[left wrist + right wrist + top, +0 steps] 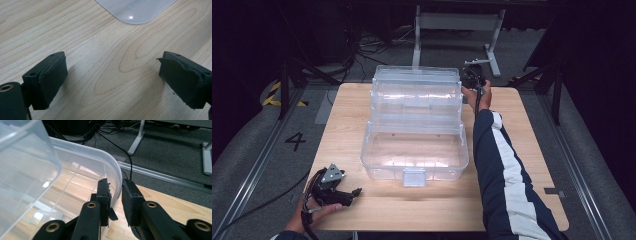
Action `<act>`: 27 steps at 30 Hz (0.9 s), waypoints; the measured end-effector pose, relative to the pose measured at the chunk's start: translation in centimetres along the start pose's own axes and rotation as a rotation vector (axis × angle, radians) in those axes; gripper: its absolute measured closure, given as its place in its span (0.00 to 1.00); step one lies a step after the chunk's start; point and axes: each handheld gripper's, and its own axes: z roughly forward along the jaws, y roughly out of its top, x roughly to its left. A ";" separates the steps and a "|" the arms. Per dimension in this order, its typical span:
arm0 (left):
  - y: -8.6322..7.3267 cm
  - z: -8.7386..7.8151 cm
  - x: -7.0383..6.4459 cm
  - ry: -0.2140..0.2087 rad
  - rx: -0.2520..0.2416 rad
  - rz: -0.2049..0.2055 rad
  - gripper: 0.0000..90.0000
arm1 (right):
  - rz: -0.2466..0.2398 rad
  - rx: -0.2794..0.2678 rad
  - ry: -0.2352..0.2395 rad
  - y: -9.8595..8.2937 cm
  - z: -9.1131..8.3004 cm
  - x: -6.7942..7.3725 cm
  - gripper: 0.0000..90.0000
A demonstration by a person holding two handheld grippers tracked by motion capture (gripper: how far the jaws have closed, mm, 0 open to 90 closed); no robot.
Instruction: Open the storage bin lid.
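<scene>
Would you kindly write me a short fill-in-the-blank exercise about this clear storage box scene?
1. The right tongs straddle the ____ of the clear plastic box.
2. The left tongs stand ____, with nothing between their jaws.
3. The box rests on a ____ table.
4. The box's latch faces the ____ edge of the table.

Missing words: rim; open; wooden; near

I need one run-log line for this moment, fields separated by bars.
left hand-held gripper: open, over table, holds nothing | right hand-held gripper: jaws astride rim of clear plastic box, far right corner
</scene>
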 end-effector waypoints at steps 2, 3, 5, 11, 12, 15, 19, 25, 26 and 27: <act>0.0 0.0 0.0 0.002 0.004 0.000 0.09 | -0.007 -0.006 0.000 -0.1 -0.1 0.0 0.82; 0.0 0.0 0.0 0.000 -0.001 0.001 0.09 | -0.016 -0.008 0.005 -0.1 -0.2 -0.1 0.81; 0.0 0.0 0.0 0.003 0.003 0.000 0.09 | -0.018 -0.011 0.009 -0.1 -0.6 -0.2 0.79; 0.0 0.0 0.0 0.003 0.003 -0.002 0.09 | -0.048 -0.007 -0.007 -0.4 -2.0 -0.2 0.70; 0.0 0.0 0.0 0.003 0.003 -0.001 0.09 | -0.054 -0.008 -0.008 -0.5 -2.2 -0.2 0.68; 0.0 0.0 0.0 0.006 0.003 -0.001 0.09 | -0.046 -0.012 -0.014 -0.9 -3.0 -0.2 0.61; 0.0 0.0 -0.1 0.001 0.005 -0.013 0.09 | -0.052 -0.025 -0.030 -1.2 -4.4 -0.2 0.57; 0.0 0.0 -0.1 0.003 0.001 -0.013 0.09 | -0.075 -0.027 -0.038 -1.6 -5.9 0.0 0.53; -0.1 0.0 -0.2 0.002 -0.001 -0.015 0.09 | -0.083 -0.022 -0.038 -1.6 -6.2 0.1 0.53; -0.1 0.0 -0.2 0.004 0.002 -0.013 0.09 | -0.091 -0.017 -0.039 -1.7 -6.4 0.2 0.53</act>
